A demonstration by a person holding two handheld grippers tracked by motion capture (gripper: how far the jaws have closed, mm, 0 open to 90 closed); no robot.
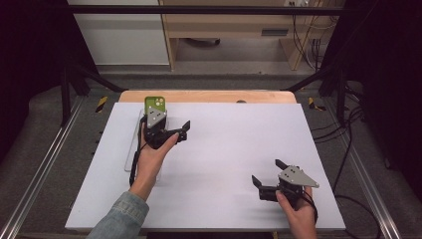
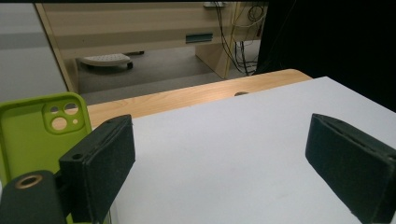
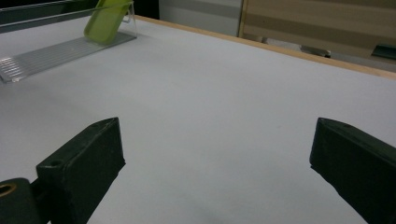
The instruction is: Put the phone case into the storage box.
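A lime-green phone case (image 1: 155, 103) leans upright at the far end of a clear ribbed acrylic stand (image 1: 133, 149) on the left of the white table top (image 1: 224, 144). My left gripper (image 1: 168, 122) is open just right of the case, with nothing between its jaws. In the left gripper view the case (image 2: 37, 135) stands right behind the left jaw, and the gripper (image 2: 219, 158) spans bare table. My right gripper (image 1: 267, 172) is open near the front right, pointing toward the far left. The right gripper view shows that gripper (image 3: 217, 172) empty, with the case (image 3: 106, 18) and stand (image 3: 60, 51) far off.
A wooden table edge (image 1: 206, 96) runs along the back of the white top. Beyond it are a pale wooden cabinet (image 1: 224, 30) and cables (image 1: 306, 35) on the floor. Black frame struts (image 1: 74, 74) rise at both sides. Metal rails (image 1: 40, 164) flank the table.
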